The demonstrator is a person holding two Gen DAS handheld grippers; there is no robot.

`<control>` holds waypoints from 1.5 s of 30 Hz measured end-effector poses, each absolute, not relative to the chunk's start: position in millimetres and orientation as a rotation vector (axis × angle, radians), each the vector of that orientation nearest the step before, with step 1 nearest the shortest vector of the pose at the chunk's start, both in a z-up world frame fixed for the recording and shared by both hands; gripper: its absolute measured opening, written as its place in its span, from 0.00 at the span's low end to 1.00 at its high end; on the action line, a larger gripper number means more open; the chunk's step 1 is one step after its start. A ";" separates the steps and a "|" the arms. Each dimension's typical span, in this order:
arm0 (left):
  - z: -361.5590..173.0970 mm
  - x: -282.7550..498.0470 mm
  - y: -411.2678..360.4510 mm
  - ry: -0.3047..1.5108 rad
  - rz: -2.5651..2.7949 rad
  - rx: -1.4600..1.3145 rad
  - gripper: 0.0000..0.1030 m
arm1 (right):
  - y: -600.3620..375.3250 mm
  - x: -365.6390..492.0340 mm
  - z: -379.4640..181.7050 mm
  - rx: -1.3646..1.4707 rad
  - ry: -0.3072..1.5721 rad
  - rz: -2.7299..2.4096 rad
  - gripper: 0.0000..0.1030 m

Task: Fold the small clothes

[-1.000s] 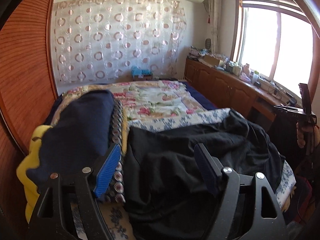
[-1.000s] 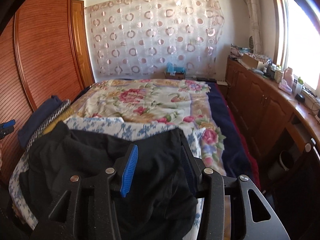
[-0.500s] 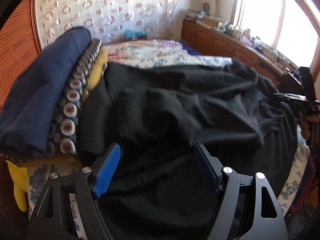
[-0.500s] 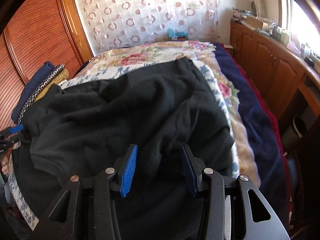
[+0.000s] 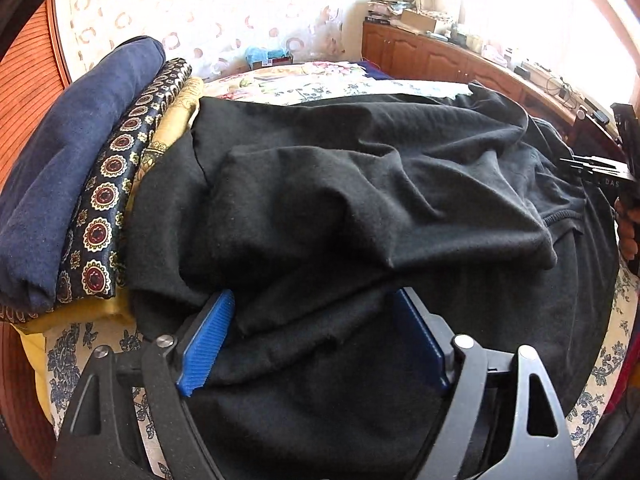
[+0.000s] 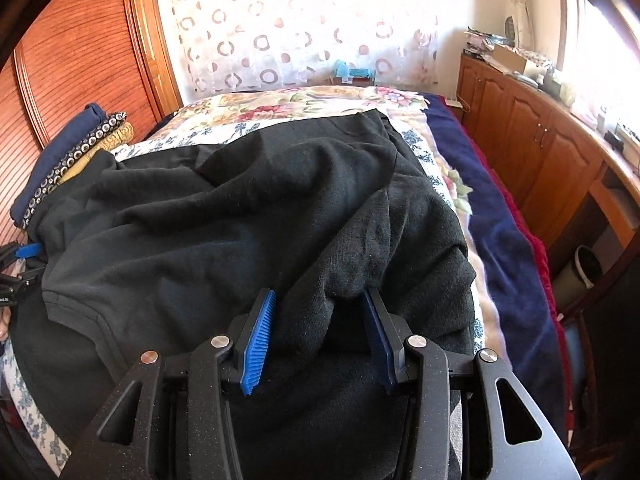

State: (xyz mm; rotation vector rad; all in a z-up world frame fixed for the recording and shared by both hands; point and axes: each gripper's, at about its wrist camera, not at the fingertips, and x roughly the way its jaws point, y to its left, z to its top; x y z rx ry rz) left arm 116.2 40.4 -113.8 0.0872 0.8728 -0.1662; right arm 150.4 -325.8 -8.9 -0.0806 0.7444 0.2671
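Here the black garment (image 5: 360, 200) lies rumpled across the bed (image 6: 304, 100), beside a stack of folded clothes (image 5: 80, 168). The left gripper (image 5: 316, 336) and right gripper (image 6: 320, 332) both gape wide, with loose folds bunched between their fingers.

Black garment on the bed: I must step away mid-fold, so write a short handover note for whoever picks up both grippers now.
Left gripper: open, fabric lying between its pads, not clamped.
Right gripper: open, a raised fold between its pads.
The black garment lies crumpled on the blue-flowered sheet, unfolded.
Done: a stack of folded clothes sits at the garment's left side.
Left: grip, spread flat, fold, add to the stack.
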 end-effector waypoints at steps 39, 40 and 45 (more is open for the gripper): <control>-92.8 106.3 101.0 0.761 -0.047 -0.063 0.26 | -304.1 137.0 -35.1 -0.157 0.730 0.228 0.46; -93.2 108.0 100.2 0.766 -0.046 -0.052 0.22 | -304.0 136.9 -35.0 -0.157 0.730 0.229 0.46; -83.7 108.1 99.0 0.734 -0.053 -0.047 0.06 | -306.0 133.3 -34.9 -0.154 0.728 0.229 0.45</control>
